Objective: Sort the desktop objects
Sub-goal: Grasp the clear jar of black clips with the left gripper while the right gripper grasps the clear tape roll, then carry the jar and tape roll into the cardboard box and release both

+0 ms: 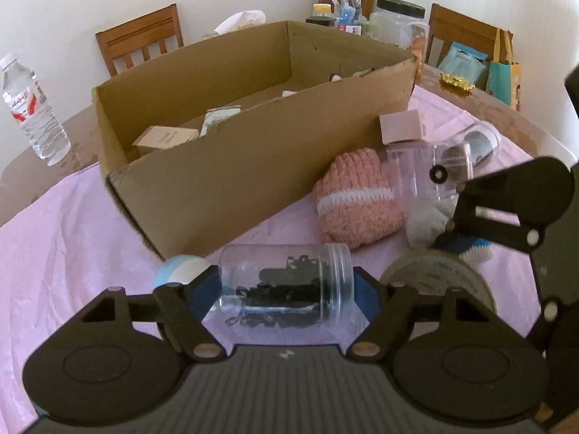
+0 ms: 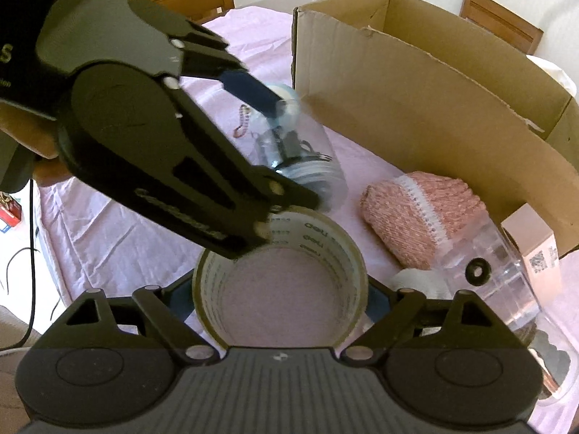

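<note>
Water bottle (image 1: 34, 108) stands at the far left on the bare wood edge of the table, off the pink cloth (image 1: 72, 238) that covers the rest. Right of it the big cardboard box (image 1: 231, 166) lies open, with a few small cartons on its floor.

Near the box's near corner a clear plastic jar (image 1: 289, 282) lies on its side on the cloth, threaded mouth to the right, a tangle of small black bits inside. A pale blue and white ball (image 1: 179, 271) sits just beside its closed end. The left gripper (image 1: 289, 294) points steeply down with its blue pads at the jar's two ends; they look to be touching it, pinching the jar lengthwise.

Further right a pink knitted hat (image 1: 353, 202) with a white band lies against the box wall, a small pink carton (image 1: 401, 126) behind it. A second clear jar (image 1: 434, 177) lies beside the hat, with something white at its near end.

Nearer, a roll of clear tape (image 2: 282, 275) stands flat on the cloth, printed lettering round its inner ring. The right gripper (image 2: 280, 298) tips down over it, one pad on each side of the roll; whether they press it or only flank it, I cannot tell.
</note>
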A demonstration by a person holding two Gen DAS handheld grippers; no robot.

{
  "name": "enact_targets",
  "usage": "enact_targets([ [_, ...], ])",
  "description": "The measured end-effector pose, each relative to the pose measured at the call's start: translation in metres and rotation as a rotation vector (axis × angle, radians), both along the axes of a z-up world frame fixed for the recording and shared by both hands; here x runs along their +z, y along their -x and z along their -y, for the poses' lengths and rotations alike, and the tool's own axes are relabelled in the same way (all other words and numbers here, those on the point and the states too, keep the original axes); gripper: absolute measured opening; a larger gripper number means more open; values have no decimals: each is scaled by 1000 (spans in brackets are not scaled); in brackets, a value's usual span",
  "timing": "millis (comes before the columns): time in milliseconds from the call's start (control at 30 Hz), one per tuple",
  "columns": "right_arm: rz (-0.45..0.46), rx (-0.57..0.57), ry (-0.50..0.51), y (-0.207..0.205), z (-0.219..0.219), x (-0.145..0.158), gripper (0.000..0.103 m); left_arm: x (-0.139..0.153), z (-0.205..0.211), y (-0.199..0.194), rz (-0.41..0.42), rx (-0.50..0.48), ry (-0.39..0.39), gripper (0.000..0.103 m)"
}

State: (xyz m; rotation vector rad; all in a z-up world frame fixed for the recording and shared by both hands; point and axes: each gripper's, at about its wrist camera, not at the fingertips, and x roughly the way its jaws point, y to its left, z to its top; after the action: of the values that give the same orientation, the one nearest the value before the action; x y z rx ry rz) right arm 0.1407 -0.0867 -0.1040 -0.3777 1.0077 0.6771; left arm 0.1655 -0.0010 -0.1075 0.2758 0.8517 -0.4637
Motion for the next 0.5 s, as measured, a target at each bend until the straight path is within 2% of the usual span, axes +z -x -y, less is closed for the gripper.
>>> enact_targets([
  [100,3,-1,8,0,-2,-1,87,1,1,-4,-23,-11,16,75],
  [367,-10,-13,6,2,7,8,87,13,-8,0,-90,-12,72,75],
  [500,-21,-18,-16,1,14,18,87,27,-11,4,-81,-24,70,75],
])
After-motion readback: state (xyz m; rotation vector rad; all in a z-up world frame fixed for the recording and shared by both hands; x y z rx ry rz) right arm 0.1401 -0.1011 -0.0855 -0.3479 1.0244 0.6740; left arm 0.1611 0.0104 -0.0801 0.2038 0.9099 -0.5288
